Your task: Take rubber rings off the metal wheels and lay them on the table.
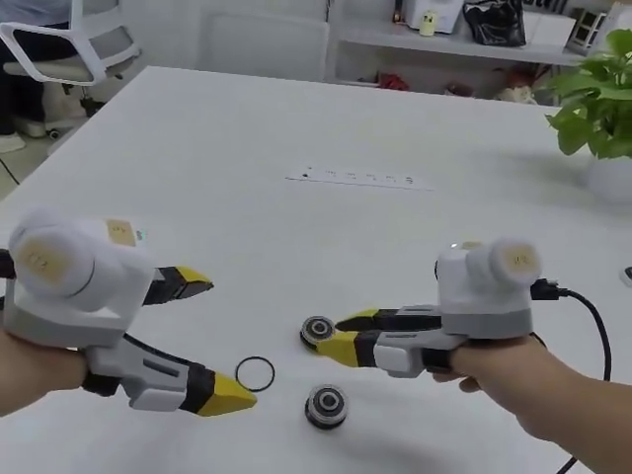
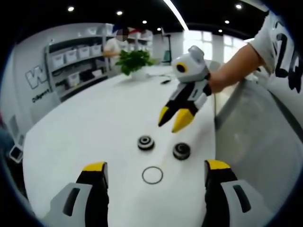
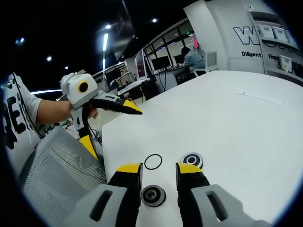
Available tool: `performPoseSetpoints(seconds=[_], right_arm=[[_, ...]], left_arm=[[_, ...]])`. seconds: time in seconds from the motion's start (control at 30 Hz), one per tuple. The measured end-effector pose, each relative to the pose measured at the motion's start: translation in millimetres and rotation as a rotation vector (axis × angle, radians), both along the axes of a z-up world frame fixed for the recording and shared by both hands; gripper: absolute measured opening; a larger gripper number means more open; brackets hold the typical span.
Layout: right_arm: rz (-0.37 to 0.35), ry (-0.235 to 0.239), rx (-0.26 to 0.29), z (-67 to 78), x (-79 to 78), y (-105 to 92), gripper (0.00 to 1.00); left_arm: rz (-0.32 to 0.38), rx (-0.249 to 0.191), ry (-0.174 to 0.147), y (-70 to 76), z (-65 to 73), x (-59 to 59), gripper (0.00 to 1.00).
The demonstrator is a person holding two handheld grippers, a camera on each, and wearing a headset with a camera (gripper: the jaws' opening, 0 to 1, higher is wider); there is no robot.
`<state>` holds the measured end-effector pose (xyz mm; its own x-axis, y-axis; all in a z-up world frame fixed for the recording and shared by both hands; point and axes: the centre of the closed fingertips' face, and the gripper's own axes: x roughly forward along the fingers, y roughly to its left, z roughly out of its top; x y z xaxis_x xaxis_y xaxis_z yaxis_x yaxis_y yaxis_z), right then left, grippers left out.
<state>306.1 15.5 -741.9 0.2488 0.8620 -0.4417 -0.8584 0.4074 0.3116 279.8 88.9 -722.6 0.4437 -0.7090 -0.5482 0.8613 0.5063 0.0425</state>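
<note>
left claw [image 1: 212, 341] spread wide, a loose ring [image 1: 255, 373] flat on the desk [image 1: 296, 128] just ahead. right claw [image 1: 336, 336] slightly parted, empty, tips by a wheel [image 1: 317, 331]; second wheel [image 1: 326, 406] sits near.

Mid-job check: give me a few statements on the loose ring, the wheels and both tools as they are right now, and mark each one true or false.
1. One rubber ring lies flat on the table, loose from any wheel. True.
2. The left tool is clamped on a wheel. False: its jaws are spread wide and hold nothing.
3. Two wheels sit on the table, a far wheel and a near wheel. True.
4. The right tool grips the rubber ring. False: its jaws are open and point toward the far wheel, and the ring lies on the table apart from it.
</note>
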Motion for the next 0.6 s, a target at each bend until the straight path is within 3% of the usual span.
performPoseSetpoints(seconds=[0.6], right_arm=[[0.063, -0.006, -0.053, -10.5, -11.9, -12.2, 0.25]], left_arm=[[-0.066, 0.005, 0.027, -22.0, -8.1, 1.6, 0.77]])
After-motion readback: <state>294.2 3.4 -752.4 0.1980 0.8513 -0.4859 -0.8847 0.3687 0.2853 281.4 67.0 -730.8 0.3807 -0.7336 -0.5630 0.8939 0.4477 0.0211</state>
